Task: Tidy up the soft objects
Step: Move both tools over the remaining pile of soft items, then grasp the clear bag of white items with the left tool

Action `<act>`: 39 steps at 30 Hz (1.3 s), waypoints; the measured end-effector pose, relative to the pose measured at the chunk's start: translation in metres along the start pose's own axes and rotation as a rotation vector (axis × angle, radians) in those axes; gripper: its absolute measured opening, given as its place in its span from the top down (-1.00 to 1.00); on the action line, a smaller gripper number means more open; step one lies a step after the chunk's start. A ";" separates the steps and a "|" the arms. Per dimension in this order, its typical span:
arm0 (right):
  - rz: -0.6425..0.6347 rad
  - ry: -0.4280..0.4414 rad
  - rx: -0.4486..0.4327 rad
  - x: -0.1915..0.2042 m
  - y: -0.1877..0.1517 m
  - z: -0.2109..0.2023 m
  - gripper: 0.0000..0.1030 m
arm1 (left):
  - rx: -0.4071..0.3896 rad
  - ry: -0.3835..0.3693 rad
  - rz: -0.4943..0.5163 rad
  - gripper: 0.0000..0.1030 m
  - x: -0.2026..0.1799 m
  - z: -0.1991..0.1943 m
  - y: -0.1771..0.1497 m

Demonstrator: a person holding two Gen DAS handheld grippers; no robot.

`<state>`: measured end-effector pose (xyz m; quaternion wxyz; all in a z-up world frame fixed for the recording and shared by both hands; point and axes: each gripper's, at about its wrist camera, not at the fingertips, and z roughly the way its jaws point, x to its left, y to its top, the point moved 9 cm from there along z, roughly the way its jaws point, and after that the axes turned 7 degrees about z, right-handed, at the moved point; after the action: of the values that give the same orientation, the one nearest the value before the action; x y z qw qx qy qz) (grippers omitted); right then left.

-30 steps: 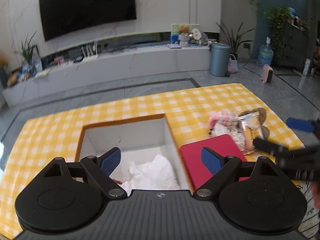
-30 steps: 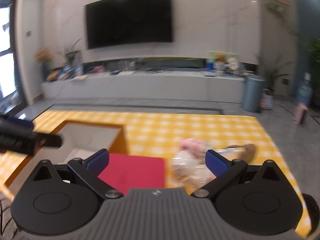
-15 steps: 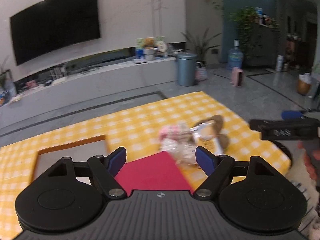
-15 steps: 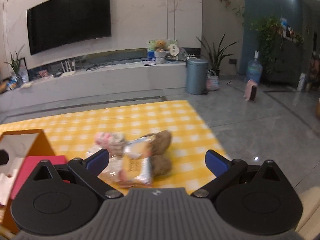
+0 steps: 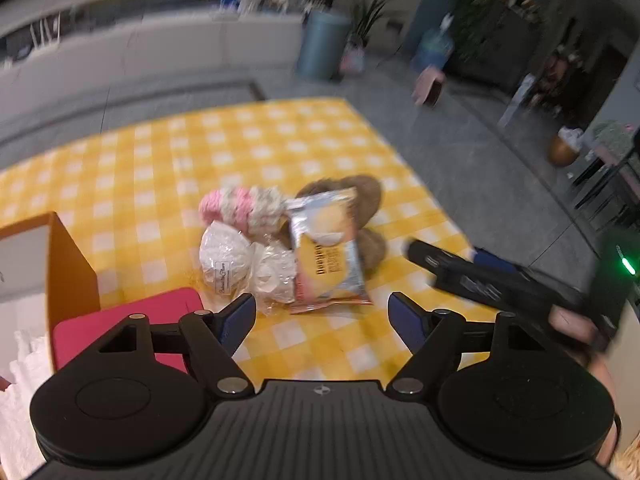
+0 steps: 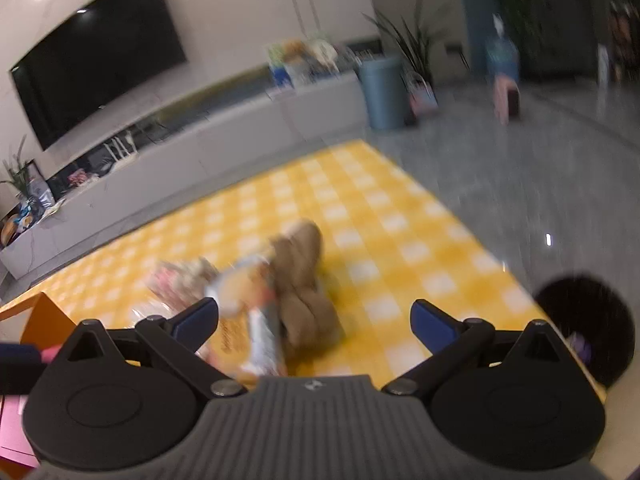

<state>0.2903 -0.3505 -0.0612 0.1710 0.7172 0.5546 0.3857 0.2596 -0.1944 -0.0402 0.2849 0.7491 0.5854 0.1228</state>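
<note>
Yellow checked tablecloth (image 5: 280, 148) with a heap of soft things, 2 grippers above it.

Left gripper (image 5: 322, 312) is empty, its jaws closing, above a snack packet (image 5: 326, 256), pink yarn ball (image 5: 218, 206), wrapped white bundles (image 5: 240, 264) and brown plush (image 5: 366, 216). Right gripper (image 6: 314, 320) gapes wide, empty. Red pad (image 5: 132, 316) touches an orange box (image 5: 70, 268).

Count on the yellow checked cloth (image 5: 280, 148) — one pink-and-white knit piece (image 5: 240, 208), two clear-wrapped white bundles (image 5: 224, 260), one snack packet (image 5: 326, 256), two brown plush items (image 5: 370, 192) at 2 o'clock of the packet. One red pad (image 5: 132, 320), one orange-walled box (image 5: 70, 268) — both at 9 o'clock.
</note>
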 end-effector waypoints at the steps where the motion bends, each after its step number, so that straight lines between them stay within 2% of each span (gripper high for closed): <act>1: 0.013 -0.007 0.004 -0.004 -0.002 0.001 -0.95 | 0.034 0.012 -0.018 -0.72 0.007 0.010 0.003; 5: 0.060 -0.003 -0.006 -0.013 0.000 0.003 -0.95 | 0.142 0.108 -0.137 -0.71 0.034 0.045 0.013; 9: 0.104 0.024 0.016 -0.013 -0.002 0.009 -0.95 | 0.210 0.055 -0.290 -0.65 0.037 0.071 0.011; 12: 0.088 0.041 0.038 -0.008 -0.006 0.012 -0.95 | 0.207 0.014 -0.435 -0.66 0.035 0.078 0.014; 17: 0.086 0.048 0.037 -0.005 -0.007 0.012 -0.95 | 0.134 0.125 -0.505 -0.67 0.038 0.081 0.026; 21: 0.110 0.063 0.032 -0.007 -0.007 0.010 -0.95 | 0.179 0.143 -0.702 -0.66 0.045 0.098 0.019; 24: 0.121 0.056 0.036 -0.011 -0.008 0.010 -0.95 | 0.236 0.186 -0.781 -0.64 0.051 0.115 0.012; 27: 0.127 0.056 0.041 -0.013 -0.008 0.010 -0.95 | 0.242 0.240 -0.831 -0.64 0.062 0.127 0.008; 30: 0.125 0.055 0.041 -0.013 -0.008 0.010 -0.95 | 0.264 0.264 -0.869 -0.65 0.069 0.138 0.003; 35: 0.125 0.051 0.046 -0.014 -0.008 0.011 -0.95 | 0.284 0.314 -0.811 -0.66 0.075 0.148 0.002; 39: 0.116 0.039 0.057 -0.014 -0.010 0.014 -0.95 | 0.293 0.305 -0.824 -0.65 0.079 0.152 -0.002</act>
<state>0.2925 -0.3581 -0.0820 0.1170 0.7449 0.5264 0.3929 0.3595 -0.1622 -0.1763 0.1119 0.4596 0.8807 0.0241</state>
